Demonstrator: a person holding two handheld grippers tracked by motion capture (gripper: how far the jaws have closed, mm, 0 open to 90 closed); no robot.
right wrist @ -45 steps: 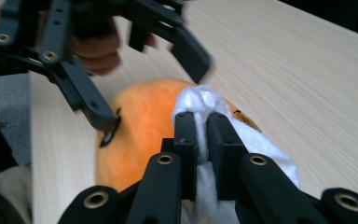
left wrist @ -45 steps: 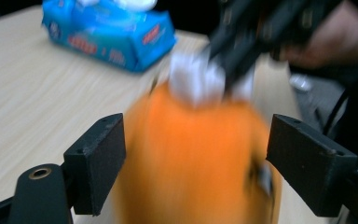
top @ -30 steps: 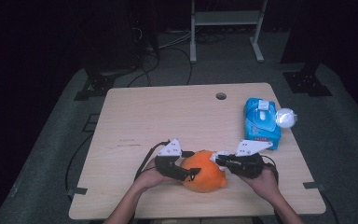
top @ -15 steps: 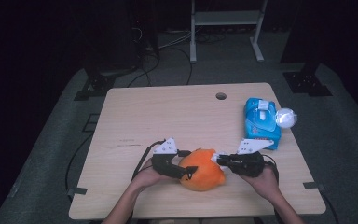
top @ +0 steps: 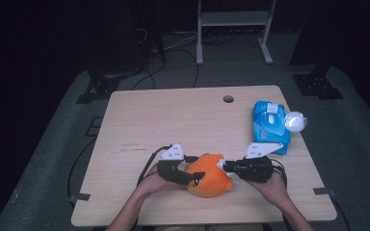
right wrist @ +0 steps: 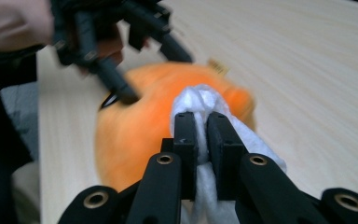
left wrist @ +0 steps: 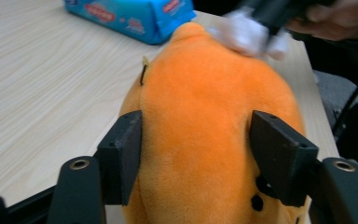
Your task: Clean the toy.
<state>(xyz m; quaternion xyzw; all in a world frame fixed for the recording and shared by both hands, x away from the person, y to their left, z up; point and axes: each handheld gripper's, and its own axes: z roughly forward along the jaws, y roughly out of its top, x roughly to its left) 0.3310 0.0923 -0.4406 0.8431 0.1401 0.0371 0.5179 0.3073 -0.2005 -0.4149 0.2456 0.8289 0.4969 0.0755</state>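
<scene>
Orange plush toy (top: 208, 175) sits near the front edge of the wooden table (top: 173, 120), between the two hands, long axis running roughly left to right in the high view. Left gripper (top: 183, 174) comes in from the toy's left side; in the left gripper view its two black pads bracket the plush body (left wrist: 200, 140) and press into the fur on both flanks. Its jaws have just been closing further, toy between them, so it reads as a clamp that steadies the toy. Right gripper (top: 224, 167) approaches from the opposite end, jaws pinched nearly together on a wad of white tissue (right wrist: 200, 105), which lies against the top right end of the toy; in the right gripper view the wad (right wrist: 200, 105) bulges past the fingertips onto the orange fur (right wrist: 135, 126). The work looks like wiping the plush. Key relation: the tissue touches the end farthest from the left clamp, so a stroke along the long axis would run toward the left gripper. Blue pack of wipes (top: 269, 126) lies well apart at the right rear, with a crumpled white ball (top: 296, 121) just beside it.
</scene>
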